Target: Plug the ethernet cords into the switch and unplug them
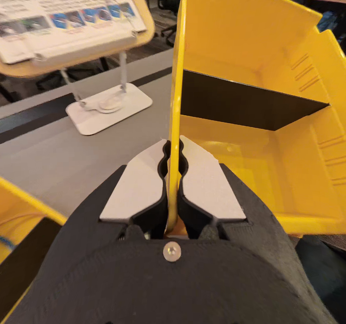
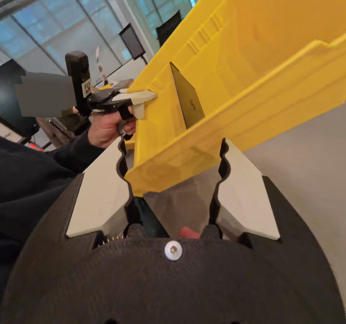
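Oddly, no ethernet cords or switch show in either view; only a yellow bin (image 1: 243,43) with a black divider (image 1: 243,101), tilted above the grey counter (image 1: 56,155). The left gripper (image 1: 174,142) has its fingers clamped on the bin's side wall, which runs straight away between them. The right gripper (image 2: 173,142) has its fingers apart, with the bin's near corner just between them, so the left hand (image 2: 106,129) carries the bin.

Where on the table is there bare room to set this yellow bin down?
Left gripper pinches the yellow bin's wall. Bare grey table lies between that wall, the white stand base and a second yellow bin. More bare table beyond the open right gripper.
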`<state>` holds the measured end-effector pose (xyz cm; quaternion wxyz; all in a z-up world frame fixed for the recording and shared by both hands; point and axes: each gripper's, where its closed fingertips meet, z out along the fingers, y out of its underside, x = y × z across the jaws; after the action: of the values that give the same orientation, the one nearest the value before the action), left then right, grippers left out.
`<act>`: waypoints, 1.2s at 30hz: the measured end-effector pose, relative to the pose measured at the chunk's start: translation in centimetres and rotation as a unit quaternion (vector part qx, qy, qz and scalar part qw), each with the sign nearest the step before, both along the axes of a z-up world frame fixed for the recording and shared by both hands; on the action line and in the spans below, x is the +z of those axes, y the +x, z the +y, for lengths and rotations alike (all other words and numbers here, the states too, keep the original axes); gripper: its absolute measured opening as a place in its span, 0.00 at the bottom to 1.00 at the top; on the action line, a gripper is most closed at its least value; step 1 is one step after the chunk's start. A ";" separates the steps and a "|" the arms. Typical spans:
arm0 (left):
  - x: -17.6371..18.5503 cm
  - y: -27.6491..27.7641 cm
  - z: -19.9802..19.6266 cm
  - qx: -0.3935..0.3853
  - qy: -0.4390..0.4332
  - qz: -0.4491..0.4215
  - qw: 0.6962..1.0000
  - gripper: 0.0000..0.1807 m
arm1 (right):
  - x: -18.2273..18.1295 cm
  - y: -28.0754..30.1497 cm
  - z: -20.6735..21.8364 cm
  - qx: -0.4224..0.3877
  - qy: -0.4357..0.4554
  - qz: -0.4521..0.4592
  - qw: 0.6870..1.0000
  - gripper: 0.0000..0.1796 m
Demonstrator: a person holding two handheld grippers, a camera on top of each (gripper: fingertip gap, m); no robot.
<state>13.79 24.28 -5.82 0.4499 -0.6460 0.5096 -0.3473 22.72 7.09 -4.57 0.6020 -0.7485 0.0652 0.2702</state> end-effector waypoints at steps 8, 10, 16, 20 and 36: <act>-6.7 6.6 -4.6 -0.038 -0.096 0.020 0.995 0.08 | -5.1 8.0 -1.8 -0.133 -0.083 -0.048 0.986 0.46; -8.1 7.8 -6.8 -0.068 -0.121 0.033 0.990 0.17 | -5.8 9.7 -1.9 -0.144 -0.106 -0.059 0.982 0.49; -11.1 10.2 -11.4 -0.134 -0.203 0.063 0.968 0.31 | -7.4 14.9 -3.1 -0.134 -0.160 -0.044 0.977 0.38; -10.2 12.2 -14.2 -0.170 -0.213 0.042 0.961 0.41 | -8.7 19.1 -4.0 -0.145 -0.184 -0.046 0.971 0.20; -0.3 -8.1 2.6 0.073 0.090 0.067 0.991 0.40 | -11.5 19.9 -6.5 -0.209 -0.329 -0.316 0.865 0.39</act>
<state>5.74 26.90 -6.17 0.4952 -0.6600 0.5196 -0.2218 42.62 0.63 -16.03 0.3519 -0.9172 0.1109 -0.1500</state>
